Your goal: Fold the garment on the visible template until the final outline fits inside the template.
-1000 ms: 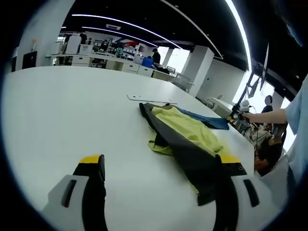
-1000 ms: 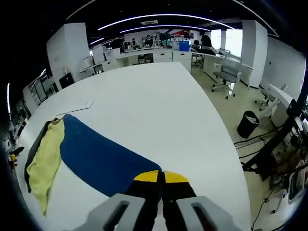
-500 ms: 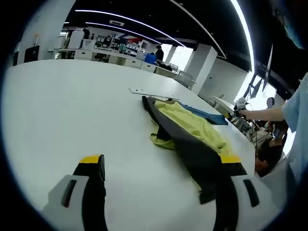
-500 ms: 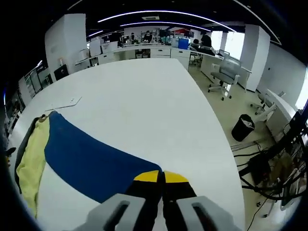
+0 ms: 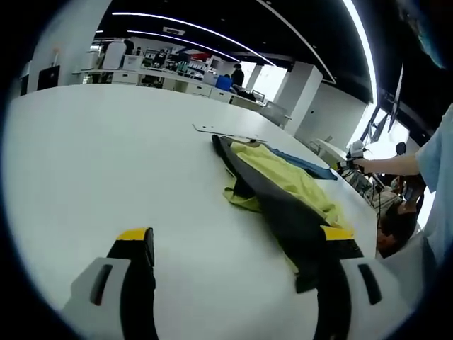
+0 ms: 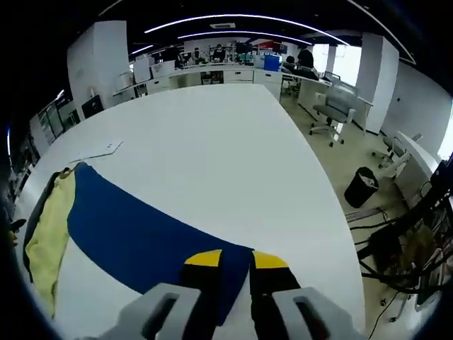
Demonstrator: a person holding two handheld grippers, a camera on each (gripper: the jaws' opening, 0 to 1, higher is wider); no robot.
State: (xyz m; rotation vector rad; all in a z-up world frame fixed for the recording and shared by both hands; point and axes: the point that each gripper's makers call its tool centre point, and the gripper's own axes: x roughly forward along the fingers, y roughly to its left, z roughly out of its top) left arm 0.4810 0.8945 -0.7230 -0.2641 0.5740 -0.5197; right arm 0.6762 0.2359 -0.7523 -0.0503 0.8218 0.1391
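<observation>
Since half a second ago the right claw [image 6: 236, 261] has parted its jaws a little, where they were pinched together on the blue cloth. In the left gripper view, the left claw [image 5: 237, 241] stands wide over the white counter [image 5: 92, 163], its right jaw touching the near dark end of the garment [image 5: 279, 198], which stretches away in yellow, dark and blue. In the right gripper view, the garment's blue panel runs between the narrowly parted jaws; whether they grip it cannot be told.
</observation>
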